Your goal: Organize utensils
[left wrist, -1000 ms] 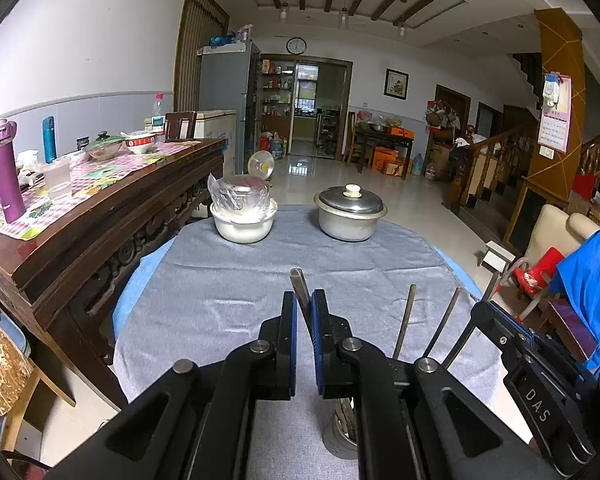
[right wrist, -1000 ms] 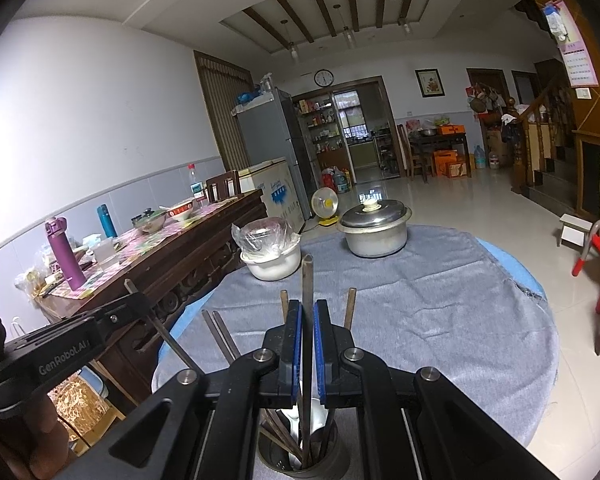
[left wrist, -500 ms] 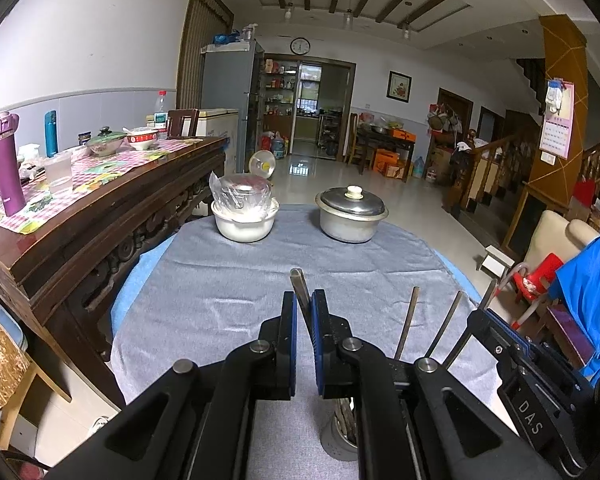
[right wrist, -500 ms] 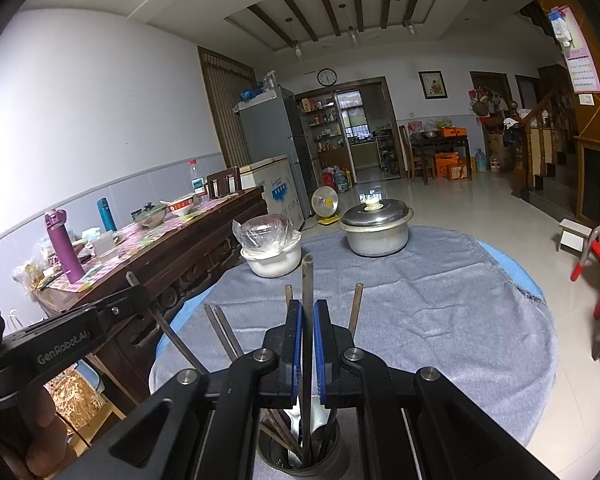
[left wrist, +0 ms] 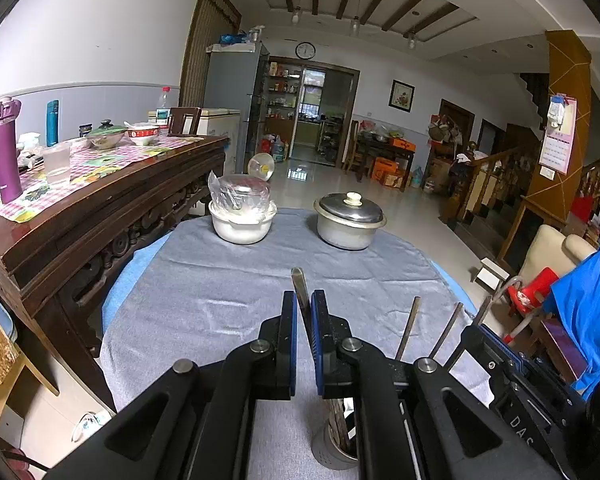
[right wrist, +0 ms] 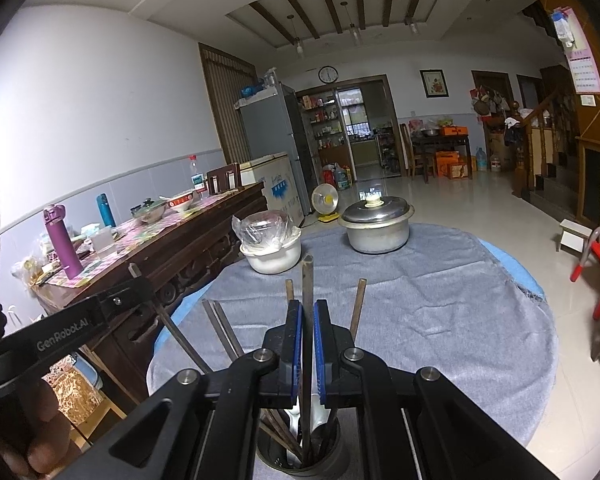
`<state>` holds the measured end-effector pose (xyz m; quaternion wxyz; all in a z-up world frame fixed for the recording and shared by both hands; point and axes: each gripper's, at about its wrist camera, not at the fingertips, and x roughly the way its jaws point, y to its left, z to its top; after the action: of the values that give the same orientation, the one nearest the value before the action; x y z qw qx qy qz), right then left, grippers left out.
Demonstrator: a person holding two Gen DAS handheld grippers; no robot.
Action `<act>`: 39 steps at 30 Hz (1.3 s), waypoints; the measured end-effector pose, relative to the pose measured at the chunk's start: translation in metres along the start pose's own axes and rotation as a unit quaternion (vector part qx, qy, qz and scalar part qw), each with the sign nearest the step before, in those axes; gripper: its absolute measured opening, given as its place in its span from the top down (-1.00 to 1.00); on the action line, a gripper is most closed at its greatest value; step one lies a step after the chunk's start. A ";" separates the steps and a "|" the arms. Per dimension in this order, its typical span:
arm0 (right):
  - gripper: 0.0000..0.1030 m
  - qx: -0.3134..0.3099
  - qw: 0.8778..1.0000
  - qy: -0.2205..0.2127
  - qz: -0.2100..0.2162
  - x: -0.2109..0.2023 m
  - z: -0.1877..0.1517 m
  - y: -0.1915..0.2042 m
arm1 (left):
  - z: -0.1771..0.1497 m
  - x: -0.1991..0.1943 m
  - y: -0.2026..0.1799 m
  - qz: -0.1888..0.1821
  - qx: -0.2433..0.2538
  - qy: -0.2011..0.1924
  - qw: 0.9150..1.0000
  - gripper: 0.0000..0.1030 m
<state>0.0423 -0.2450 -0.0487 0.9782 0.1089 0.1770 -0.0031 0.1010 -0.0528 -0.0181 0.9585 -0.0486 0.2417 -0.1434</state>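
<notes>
Grey cloth; purple bottle; pink checked runner.

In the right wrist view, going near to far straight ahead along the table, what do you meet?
Utensil holder → right gripper shut on a chopstick → bare grey tablecloth → white bowl under plastic wrap → lidded metal pot.

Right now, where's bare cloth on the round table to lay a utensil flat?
The grey cloth is bare from the holder up to the white bowl and pot, and out to its right edge. Crowded: the near edge, where both grippers, left and right, clamp utensils over the holder.
</notes>
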 end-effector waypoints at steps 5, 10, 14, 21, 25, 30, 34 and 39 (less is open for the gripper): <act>0.87 -0.002 1.000 0.004 0.001 0.001 -0.001 -0.002 | 0.002 0.003 0.006 -0.015 -0.023 0.005 1.000 0.87; 0.87 -0.001 1.000 0.005 0.002 0.001 -0.001 -0.001 | 0.003 0.002 0.013 -0.023 -0.042 -0.004 0.999 0.87; 0.87 0.000 1.000 0.006 0.002 0.002 -0.001 -0.001 | 0.003 0.004 0.015 -0.033 -0.048 -0.008 0.998 0.87; 0.87 -0.001 1.000 0.009 0.004 0.003 -0.002 -0.002 | -0.003 0.016 0.021 -0.045 -0.062 0.012 0.997 0.87; 0.87 0.004 1.000 0.011 0.004 0.005 -0.002 -0.004 | -0.007 0.022 0.018 -0.051 -0.058 0.025 0.997 0.87; 0.86 0.013 1.000 0.017 0.004 0.004 0.000 -0.010 | -0.012 0.025 0.016 -0.058 -0.053 0.041 0.996 0.87; 0.85 0.012 0.999 0.045 0.015 0.005 -0.002 -0.013 | -0.016 0.020 0.012 -0.046 -0.017 0.054 0.997 0.87; 0.17 0.002 0.998 0.060 0.009 0.002 -0.012 -0.017 | -0.029 0.008 0.012 -0.029 0.016 0.075 0.997 0.47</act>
<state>0.0392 -0.2585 -0.0642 0.9656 0.1127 0.2339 0.0119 0.0973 -0.0442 -0.0491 0.9337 -0.0298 0.3092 -0.1779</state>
